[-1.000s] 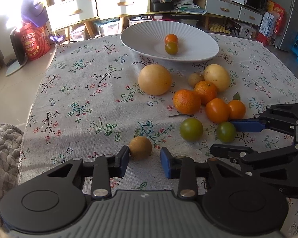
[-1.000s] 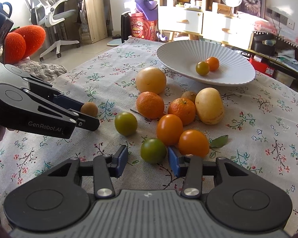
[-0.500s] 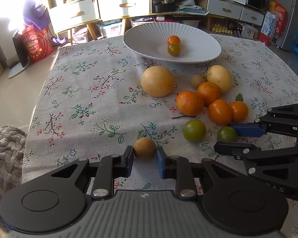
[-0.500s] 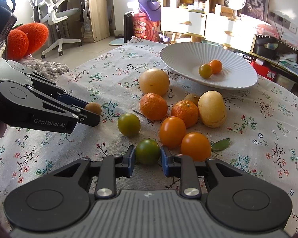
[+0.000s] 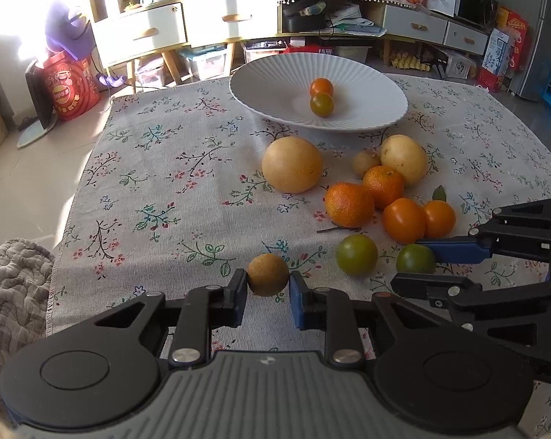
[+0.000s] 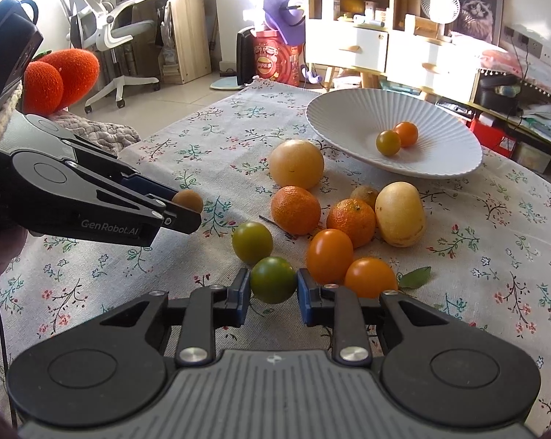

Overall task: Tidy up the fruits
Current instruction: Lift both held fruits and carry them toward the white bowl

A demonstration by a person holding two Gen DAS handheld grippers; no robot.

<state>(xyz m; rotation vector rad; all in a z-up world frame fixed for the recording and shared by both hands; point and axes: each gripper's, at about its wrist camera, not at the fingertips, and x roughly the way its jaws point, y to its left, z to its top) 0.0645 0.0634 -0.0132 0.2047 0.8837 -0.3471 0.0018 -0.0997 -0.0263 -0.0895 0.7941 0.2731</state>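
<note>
Firstly, left wrist view. Your left gripper (image 5: 267,287) was clamped on the small brown fruit (image 5: 267,274), one pad on each flank, the fruit low at the near edge of the tablecloth (image 5: 158,183).
- Risk: the pads met the fruit only near their tips; I judged a quick lift could squeeze it forward and let it roll off the near edge of the table.
- Risk: the path to the white bowl (image 5: 275,84) ran past the big yellow fruit (image 5: 291,164); a low carry could knock it.
- Pose: you held this gripper pitched steeply down toward the cloth, its fingers pointing toward the bowl at the far end.
- Also entered: the right gripper (image 5: 427,265) came in from the right edge of the frame, its blue pad against the green tomato (image 5: 415,259).

Next, right wrist view. Your right gripper (image 6: 273,287) was closed on the green tomato (image 6: 273,280), both pads pressed to its sides, the tomato resting on the cloth at the near side of the pile.
- Risk: a second green tomato (image 6: 252,242) lay just beside it and two orange tomatoes (image 6: 329,255) sat close to the right-hand finger; I judged a sideways pull would scatter them.
- Risk: a tomato is soft; a harder squeeze could split it.
- Pose: tilted down at the cloth, facing the bowl (image 6: 341,117), where two small tomatoes (image 6: 388,142) already lay.
- Also entered: the left gripper (image 6: 187,206) reached in from the left, the brown fruit (image 6: 189,200) at its tips.
</note>
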